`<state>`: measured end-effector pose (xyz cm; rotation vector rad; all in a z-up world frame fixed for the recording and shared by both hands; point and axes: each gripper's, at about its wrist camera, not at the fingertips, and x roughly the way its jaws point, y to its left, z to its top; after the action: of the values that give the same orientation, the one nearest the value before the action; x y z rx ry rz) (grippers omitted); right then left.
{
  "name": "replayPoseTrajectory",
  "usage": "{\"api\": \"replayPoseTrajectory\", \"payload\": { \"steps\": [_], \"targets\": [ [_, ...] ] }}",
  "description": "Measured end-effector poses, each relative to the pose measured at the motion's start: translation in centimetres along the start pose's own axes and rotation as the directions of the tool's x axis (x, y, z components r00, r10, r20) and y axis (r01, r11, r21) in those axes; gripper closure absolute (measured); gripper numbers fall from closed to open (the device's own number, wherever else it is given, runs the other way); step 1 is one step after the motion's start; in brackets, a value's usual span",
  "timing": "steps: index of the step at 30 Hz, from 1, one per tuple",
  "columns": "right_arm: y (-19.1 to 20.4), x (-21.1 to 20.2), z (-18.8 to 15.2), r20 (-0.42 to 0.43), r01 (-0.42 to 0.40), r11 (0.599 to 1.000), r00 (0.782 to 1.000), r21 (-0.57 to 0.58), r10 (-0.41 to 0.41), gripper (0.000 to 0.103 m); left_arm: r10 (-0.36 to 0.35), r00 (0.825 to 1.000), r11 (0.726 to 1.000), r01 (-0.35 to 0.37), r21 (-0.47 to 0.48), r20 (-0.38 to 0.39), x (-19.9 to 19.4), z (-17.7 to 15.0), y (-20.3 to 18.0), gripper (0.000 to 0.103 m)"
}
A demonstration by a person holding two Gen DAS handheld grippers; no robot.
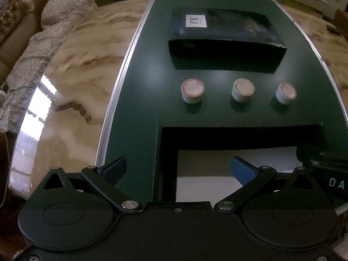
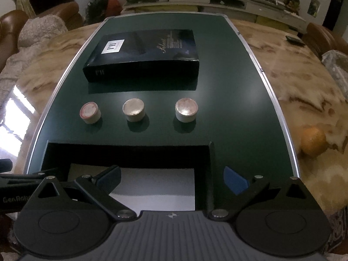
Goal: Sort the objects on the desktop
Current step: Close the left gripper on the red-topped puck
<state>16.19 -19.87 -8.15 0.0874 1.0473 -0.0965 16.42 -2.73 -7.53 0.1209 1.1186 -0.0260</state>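
Observation:
Three small white round capsules stand in a row on a dark green mat (image 1: 139, 108) (image 2: 239, 108): left (image 1: 192, 90) (image 2: 90, 112), middle (image 1: 243, 90) (image 2: 134, 109), right (image 1: 285, 93) (image 2: 186, 109). A closed dark box with a white label (image 1: 226, 41) (image 2: 143, 54) lies behind them. An open black box with a white floor (image 1: 217, 174) (image 2: 152, 187) sits nearest. My left gripper (image 1: 182, 169) is open and empty above the open box's left wall. My right gripper (image 2: 171, 179) is open and empty above the open box's right part.
The mat lies on a glossy beige marble table (image 1: 71, 87) (image 2: 304, 76). An orange (image 2: 313, 143) rests on the table right of the mat. A dark small object (image 2: 294, 39) lies far right. Sofas and a blanket stand beyond the table's left side.

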Motion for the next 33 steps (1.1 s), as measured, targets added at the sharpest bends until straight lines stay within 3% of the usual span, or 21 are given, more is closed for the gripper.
{"api": "replayPoseTrajectory", "payload": {
  "steps": [9, 15, 24, 33],
  "targets": [
    [-0.3, 1.3, 0.2, 0.020, 0.015, 1.000, 1.000, 0.007, -0.015, 0.000, 0.005, 1.000, 1.000, -0.005, 0.000, 0.009, 1.8, 1.3, -0.3, 0.000],
    [-0.4, 2.9, 1.8, 0.031, 0.020, 1.000, 0.999, 0.012, -0.020, 0.000, 0.015, 0.998, 1.000, -0.014, -0.014, 0.064, 2.9, 3.9, -0.3, 0.000],
    [-1.4, 2.8, 2.1, 0.143, 0.057, 0.998, 0.988, 0.021, -0.059, 0.000, 0.022, 0.996, 0.998, -0.016, -0.067, 0.085, 6.5, 6.7, 0.5, 0.000],
    [-3.7, 2.3, 1.8, 0.239, -0.084, 0.989, 0.970, 0.118, 0.054, 0.000, 0.007, 0.994, 0.993, 0.006, -0.120, 0.106, 10.0, 9.3, 1.3, 0.000]
  ]
}}
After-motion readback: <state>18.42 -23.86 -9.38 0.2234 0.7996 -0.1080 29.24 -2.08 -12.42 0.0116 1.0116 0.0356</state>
